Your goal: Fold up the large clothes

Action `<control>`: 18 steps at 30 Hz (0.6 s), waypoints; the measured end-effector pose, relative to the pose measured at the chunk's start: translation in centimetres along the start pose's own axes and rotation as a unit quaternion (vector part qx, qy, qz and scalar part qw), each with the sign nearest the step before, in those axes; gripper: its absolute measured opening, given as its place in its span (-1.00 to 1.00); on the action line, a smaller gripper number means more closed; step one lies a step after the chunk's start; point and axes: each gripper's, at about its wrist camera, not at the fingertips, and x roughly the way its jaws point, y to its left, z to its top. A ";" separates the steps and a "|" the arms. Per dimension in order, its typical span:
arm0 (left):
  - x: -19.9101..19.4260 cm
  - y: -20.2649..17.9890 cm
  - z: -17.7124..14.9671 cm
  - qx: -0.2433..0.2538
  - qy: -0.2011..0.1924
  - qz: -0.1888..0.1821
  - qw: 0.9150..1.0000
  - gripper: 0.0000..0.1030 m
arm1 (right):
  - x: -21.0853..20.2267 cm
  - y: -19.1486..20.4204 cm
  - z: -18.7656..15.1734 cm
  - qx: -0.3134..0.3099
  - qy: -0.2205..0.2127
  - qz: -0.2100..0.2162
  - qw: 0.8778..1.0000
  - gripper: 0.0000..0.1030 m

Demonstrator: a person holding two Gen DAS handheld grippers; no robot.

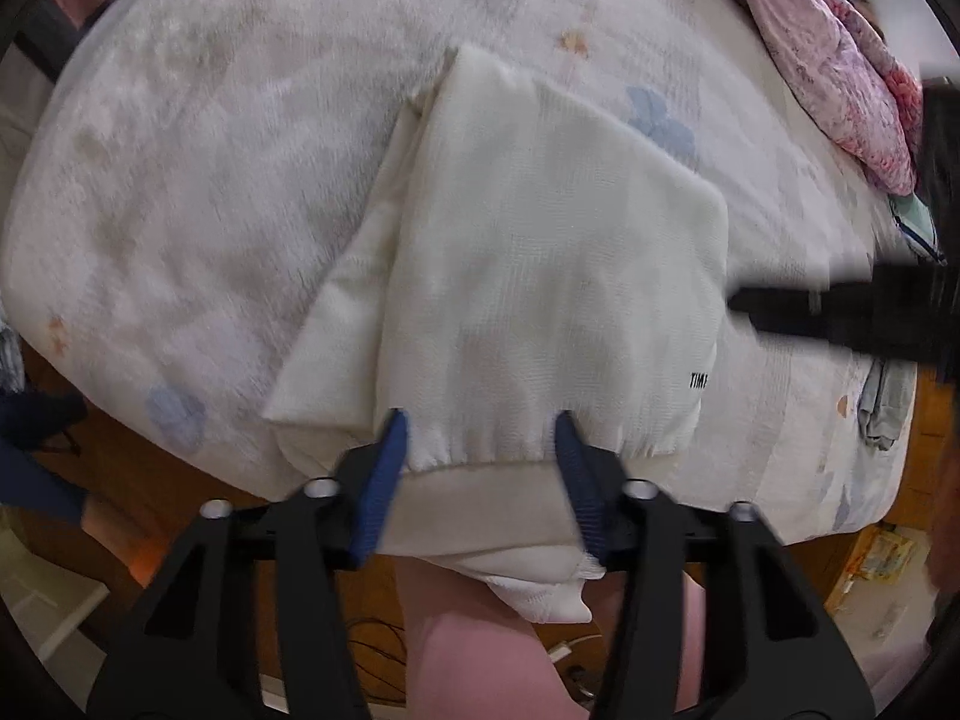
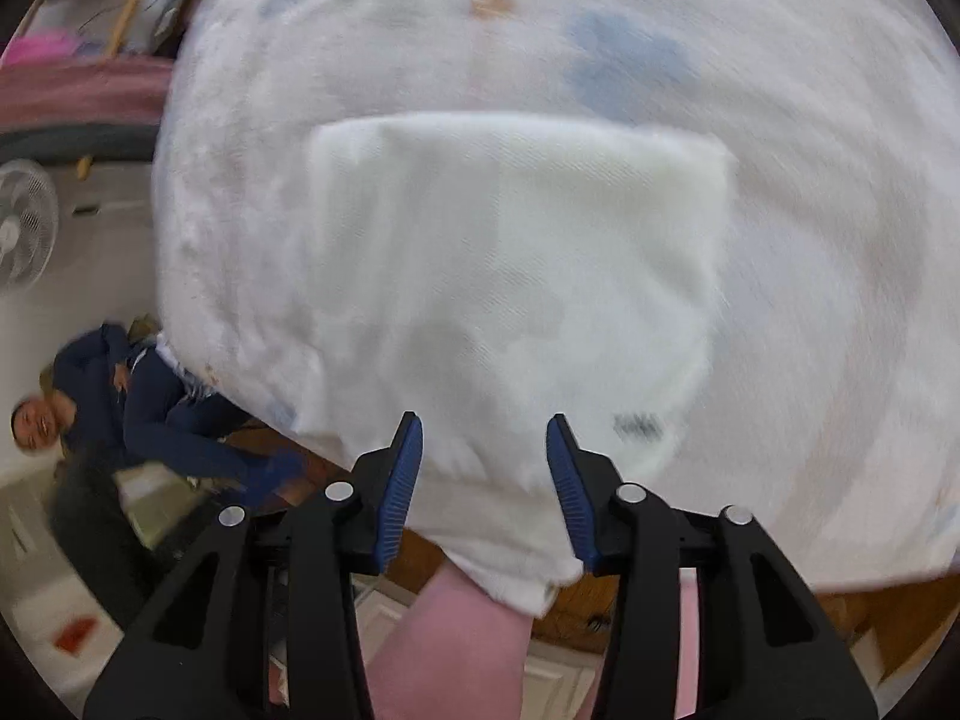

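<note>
A white knit garment (image 1: 540, 252) lies folded into a thick rectangle on the pale flowered bedspread (image 1: 198, 180), its ribbed hem hanging over the bed's near edge. My left gripper (image 1: 480, 420) points down over that hem with its blue pads apart; the cloth spans the gap but is not pinched. In the blurred right wrist view the same garment (image 2: 510, 252) lies flat, and my right gripper (image 2: 485, 420) hovers open over its near edge, holding nothing. The right gripper's black body (image 1: 840, 312) reaches in from the right in the left wrist view.
A pink floral quilt (image 1: 840, 60) is bunched at the bed's far right. Past the bed edge are wooden floor (image 1: 150, 480) and my pink trouser leg (image 1: 480, 648). A person in dark blue (image 2: 150, 408) and a white fan (image 2: 24, 222) are at the left.
</note>
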 end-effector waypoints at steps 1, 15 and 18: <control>0.8 0.3 -0.2 -0.009 0.009 -0.003 1.000 -0.47 | 0.5 1.1 0.8 -0.019 0.003 -0.006 1.000 -0.34; 7.8 4.7 0.4 -0.073 0.044 -0.014 0.996 -0.94 | 15.5 8.3 12.7 -0.035 0.118 -0.076 0.989 -0.75; 8.1 4.4 0.4 -0.049 0.042 -0.009 0.998 -0.95 | 13.7 9.2 13.7 -0.060 0.095 -0.060 0.992 -0.75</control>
